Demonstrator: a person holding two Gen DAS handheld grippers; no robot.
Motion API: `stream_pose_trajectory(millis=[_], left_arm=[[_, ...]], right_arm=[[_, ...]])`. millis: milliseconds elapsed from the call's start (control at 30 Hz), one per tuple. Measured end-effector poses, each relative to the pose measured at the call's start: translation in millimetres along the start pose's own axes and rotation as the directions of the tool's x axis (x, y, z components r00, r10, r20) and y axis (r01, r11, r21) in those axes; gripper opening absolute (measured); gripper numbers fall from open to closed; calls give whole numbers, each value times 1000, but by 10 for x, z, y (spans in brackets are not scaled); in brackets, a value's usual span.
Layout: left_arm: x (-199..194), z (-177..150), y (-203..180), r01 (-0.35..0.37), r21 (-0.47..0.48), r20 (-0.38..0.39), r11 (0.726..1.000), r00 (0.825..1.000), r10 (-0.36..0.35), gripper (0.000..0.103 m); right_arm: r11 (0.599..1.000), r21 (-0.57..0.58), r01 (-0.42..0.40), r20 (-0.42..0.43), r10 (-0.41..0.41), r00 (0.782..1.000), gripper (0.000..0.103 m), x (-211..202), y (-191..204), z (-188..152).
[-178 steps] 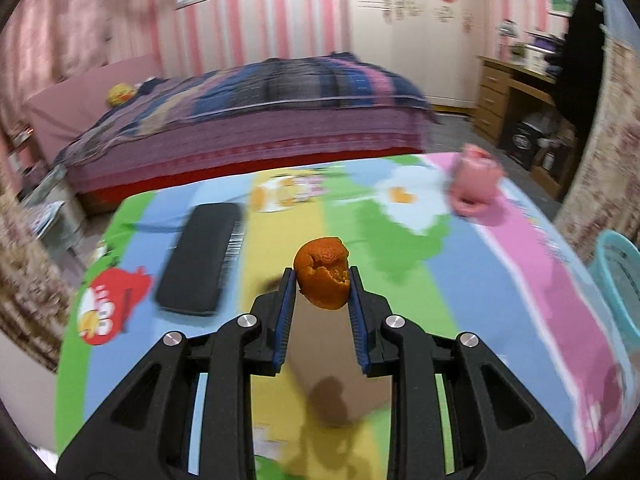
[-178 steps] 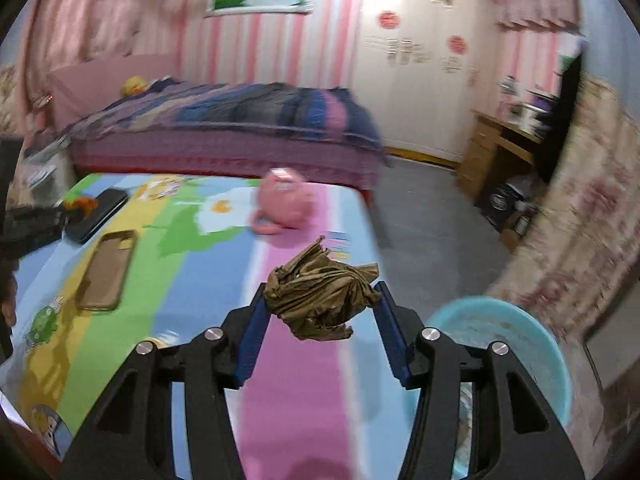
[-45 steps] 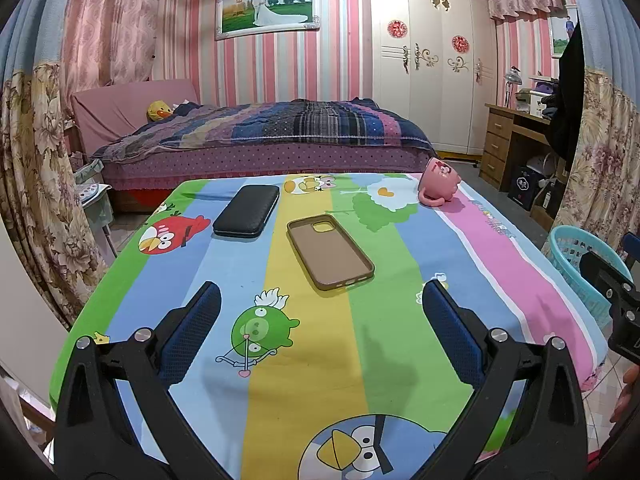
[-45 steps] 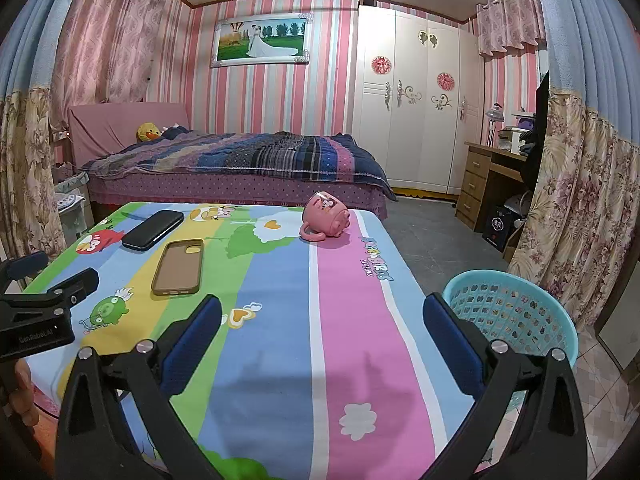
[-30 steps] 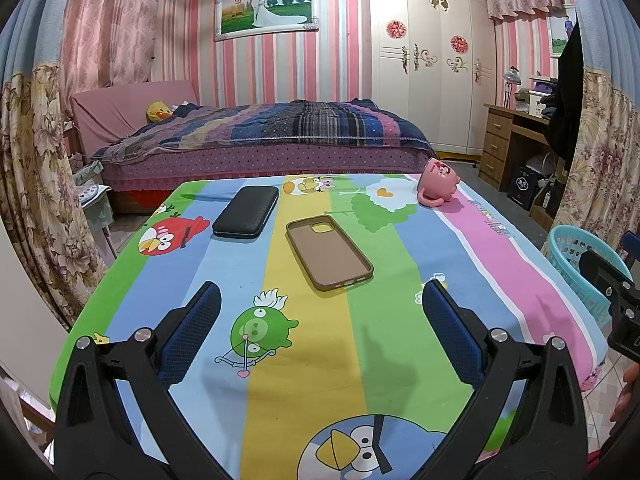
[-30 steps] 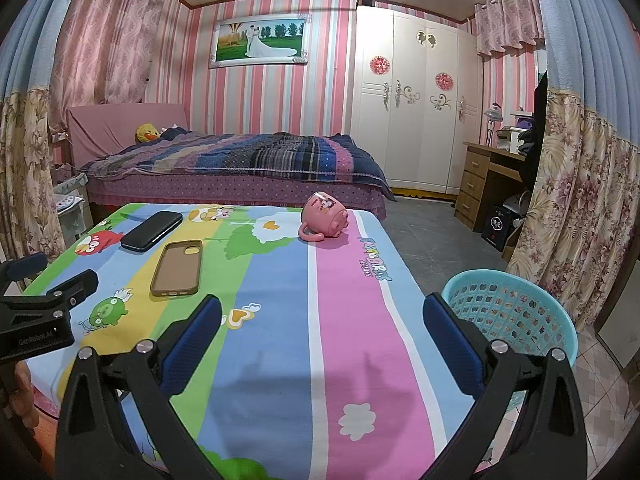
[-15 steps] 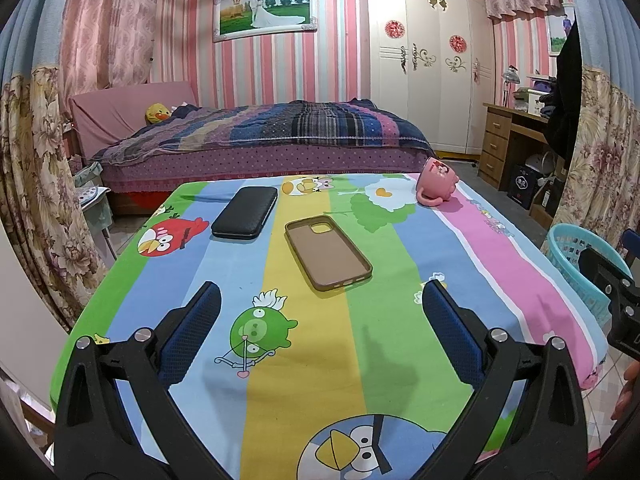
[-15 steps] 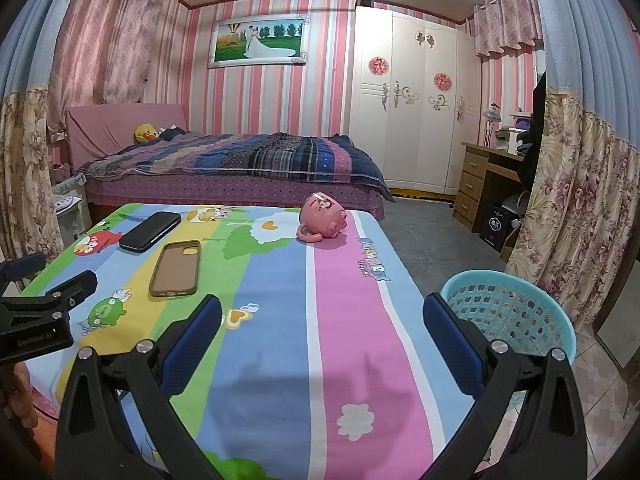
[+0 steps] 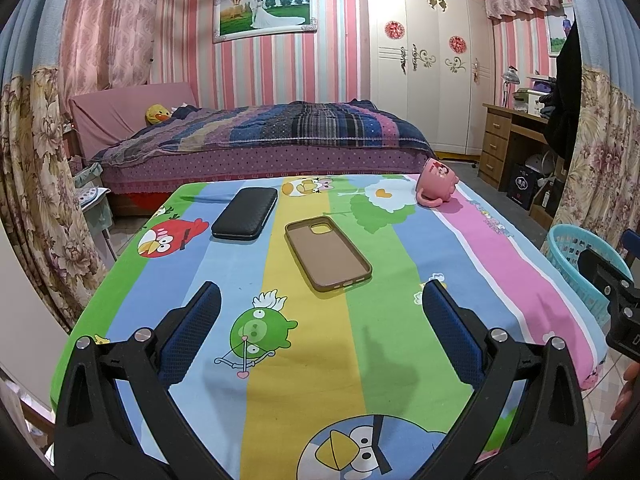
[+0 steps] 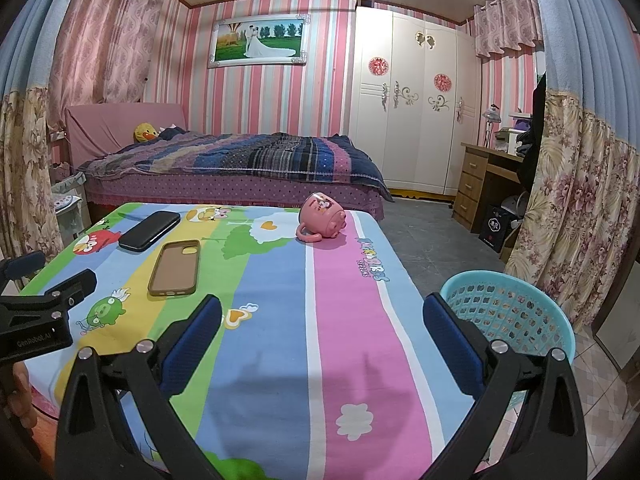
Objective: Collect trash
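My left gripper point(image 9: 320, 312) is wide open and empty, held above the near edge of the cartoon tablecloth point(image 9: 400, 340). My right gripper point(image 10: 322, 320) is also wide open and empty, over the table's right side. A turquoise plastic basket point(image 10: 516, 312) stands on the floor by the table's right edge; it also shows in the left wrist view point(image 9: 570, 256). Its inside is hidden. No loose trash shows on the table. The left gripper shows at the left of the right wrist view point(image 10: 36, 312).
On the table lie a black case point(image 9: 245, 213), a brown phone case point(image 9: 327, 253) and a pink mug on its side point(image 9: 437, 181). A bed point(image 9: 260, 136) stands behind the table, a wooden desk point(image 9: 508, 140) at the right, curtains at both sides.
Both grippers, shut on an orange peel and a crumpled brown wrapper 5.9 s ago, are now open and empty. Over the last second almost nothing has moved.
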State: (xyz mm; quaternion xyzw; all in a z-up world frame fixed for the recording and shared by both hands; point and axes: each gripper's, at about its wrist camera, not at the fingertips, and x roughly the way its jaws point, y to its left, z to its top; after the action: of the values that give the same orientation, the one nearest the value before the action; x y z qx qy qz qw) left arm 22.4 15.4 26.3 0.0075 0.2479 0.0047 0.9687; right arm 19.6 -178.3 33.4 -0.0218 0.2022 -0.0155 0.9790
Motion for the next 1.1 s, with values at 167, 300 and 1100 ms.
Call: stream_pose_trajectory(millis=[167,300,1100], left_arm=[[1,-1,2,1,0,0,1000,1000,-1,97],[2,0,-2,1,4,-2,1000,1000,-1,97],[5,16,11,1,1,1,1000,1000,-1,97]], right_arm=[[1000,-2,0,0,0,1000,98,2,-1,-3],[1000,-2,1,0,-1,1000,98,3,-3,-5],[1000,-2,0,1,0,1000,98,10,7,-16]])
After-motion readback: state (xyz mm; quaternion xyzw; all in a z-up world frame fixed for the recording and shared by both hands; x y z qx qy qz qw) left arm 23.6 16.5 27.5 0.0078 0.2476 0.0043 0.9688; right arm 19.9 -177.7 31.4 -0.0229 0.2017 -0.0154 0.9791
